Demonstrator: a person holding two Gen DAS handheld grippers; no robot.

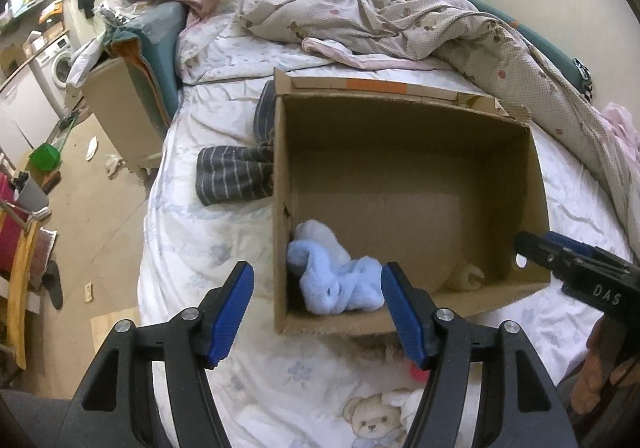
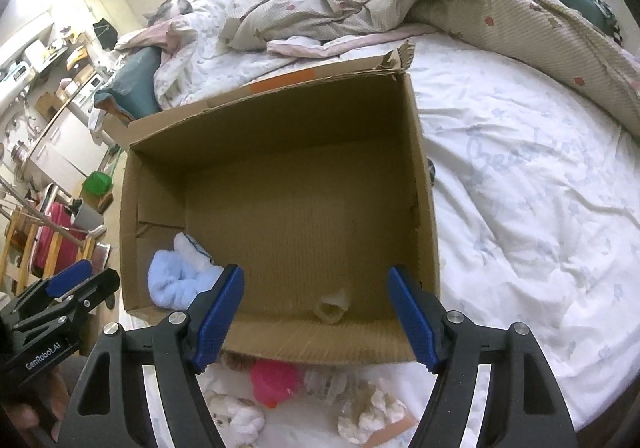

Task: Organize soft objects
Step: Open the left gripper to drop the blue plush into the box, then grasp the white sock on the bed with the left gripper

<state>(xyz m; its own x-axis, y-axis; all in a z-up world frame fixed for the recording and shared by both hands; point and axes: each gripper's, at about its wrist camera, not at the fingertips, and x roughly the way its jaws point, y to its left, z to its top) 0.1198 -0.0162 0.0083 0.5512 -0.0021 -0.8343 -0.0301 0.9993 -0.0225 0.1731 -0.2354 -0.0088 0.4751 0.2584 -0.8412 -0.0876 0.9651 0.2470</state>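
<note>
An open cardboard box stands on the bed; it also shows in the right wrist view. A light blue fluffy soft toy lies in its near left corner, also in the right wrist view. A small beige item lies by the near wall. My left gripper is open and empty above the box's near left corner. My right gripper is open and empty above the near wall. A pink soft item and pale plush toys lie on the bed before the box.
A grey striped garment lies left of the box. A rumpled duvet covers the far side of the bed. The bed's left edge drops to a cluttered floor with a green bin.
</note>
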